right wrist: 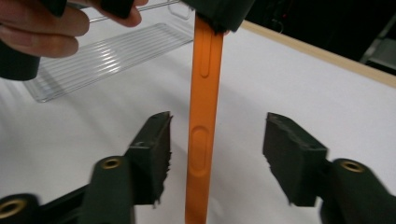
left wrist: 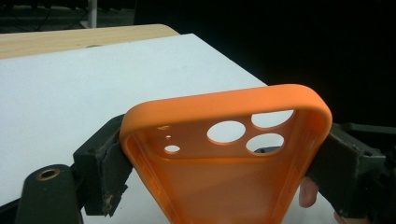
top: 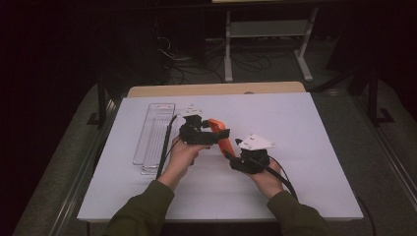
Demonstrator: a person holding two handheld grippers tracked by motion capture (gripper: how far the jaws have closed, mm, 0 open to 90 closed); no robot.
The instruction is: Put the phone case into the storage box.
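An orange phone case (top: 220, 133) hangs above the white table between both hands. My left gripper (top: 212, 131) is shut on its camera end; in the left gripper view the pads (left wrist: 109, 158) press the case (left wrist: 224, 154) from both long sides, with the left gripper (left wrist: 229, 165) holding it hollow side up. My right gripper (top: 230, 155) stands open around the other end. In the right gripper view the case's thin edge (right wrist: 204, 116) runs upright between the spread jaws of the right gripper (right wrist: 223, 151), nearer the left pad, touching neither. The left gripper (right wrist: 219, 11) grips its top.
A clear ribbed plastic tray (top: 153, 132) lies on the white sheet (top: 305, 147) to the left of the hands, and it appears behind a hand (right wrist: 42, 28) as the tray (right wrist: 107, 56). A wooden table edge (top: 216, 89) runs along the back. Dark floor, cables and a shelf frame lie beyond.
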